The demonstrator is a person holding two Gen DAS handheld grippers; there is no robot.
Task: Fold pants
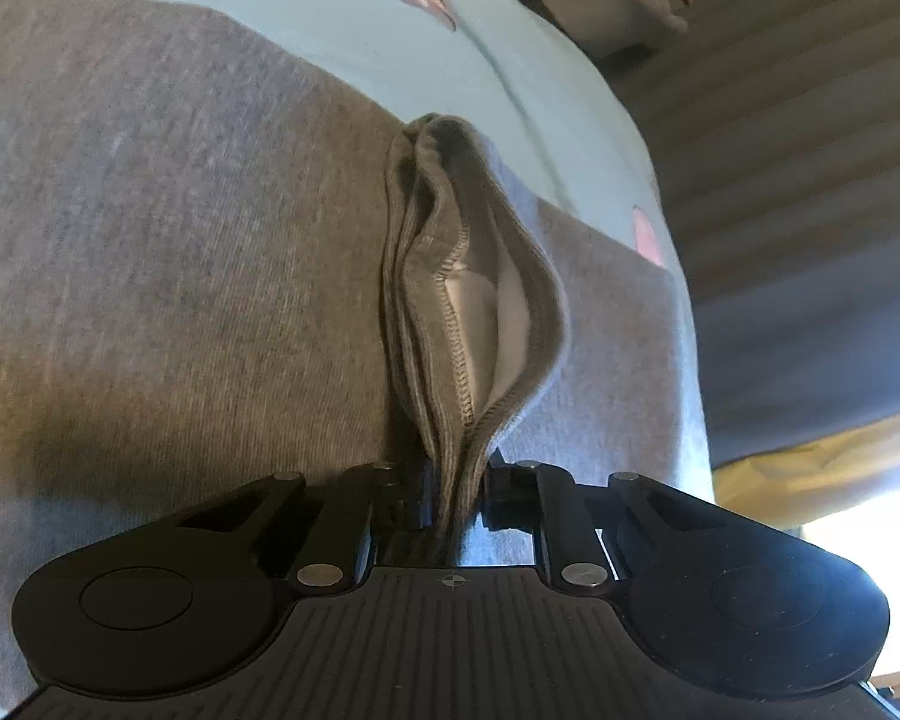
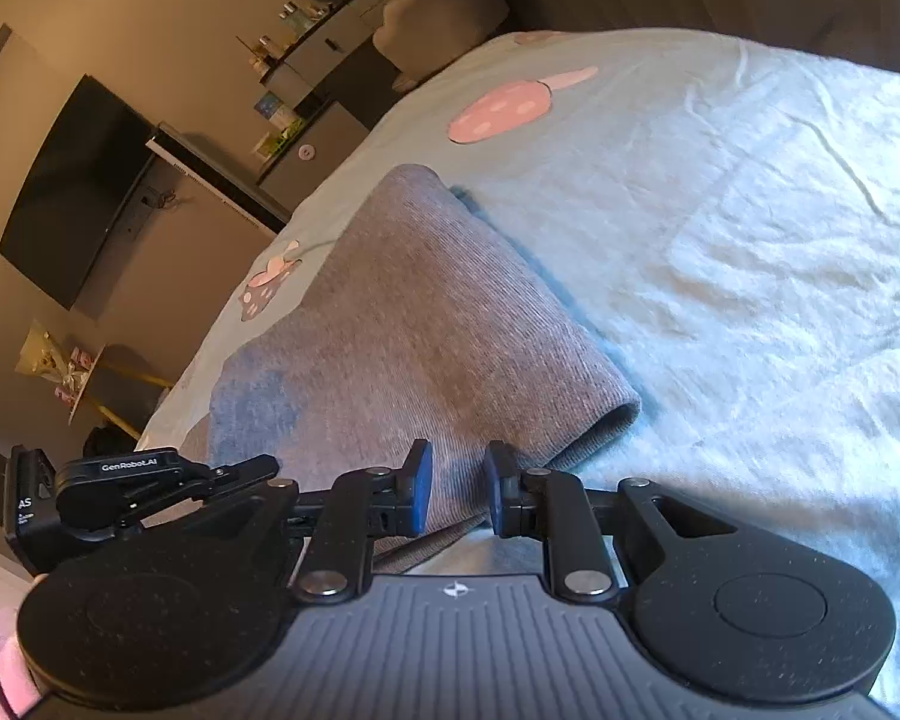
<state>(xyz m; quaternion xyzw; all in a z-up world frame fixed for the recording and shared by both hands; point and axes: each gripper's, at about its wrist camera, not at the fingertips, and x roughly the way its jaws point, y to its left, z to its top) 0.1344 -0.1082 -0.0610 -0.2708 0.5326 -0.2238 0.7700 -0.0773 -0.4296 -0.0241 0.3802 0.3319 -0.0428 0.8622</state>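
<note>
The grey ribbed knit pants (image 2: 426,324) are found lying on a pale blue bedsheet printed with pink mushrooms (image 2: 720,192), already doubled into a long narrow strip that runs away from the near edge of the bed. One rounded folded end is seen beside the right gripper; the far end lies close to a mushroom print.

The left gripper (image 1: 453,498) is observed fully closed on a bunched hem of the pants (image 1: 468,300). Several layers with overlock stitching and a paler inner face are pinched between its jaws and stand up from the flat cloth.

The right gripper (image 2: 457,489) is seen only narrowly parted, its blue-padded fingers (image 2: 421,486) held over the near edge of the grey cloth. No fabric is pressed between the pads; a gap is visible, so nothing is judged to be held.

The step in hand is judged to be the gathering of the near end for a further crosswise fold. A matching grasp by the right gripper on the adjacent corner is judged necessary next, with all layers taken together. The two corners would then need to be lifted evenly and carried toward the far end, so that the edges are laid flush and no layer is allowed to slip out.
</note>
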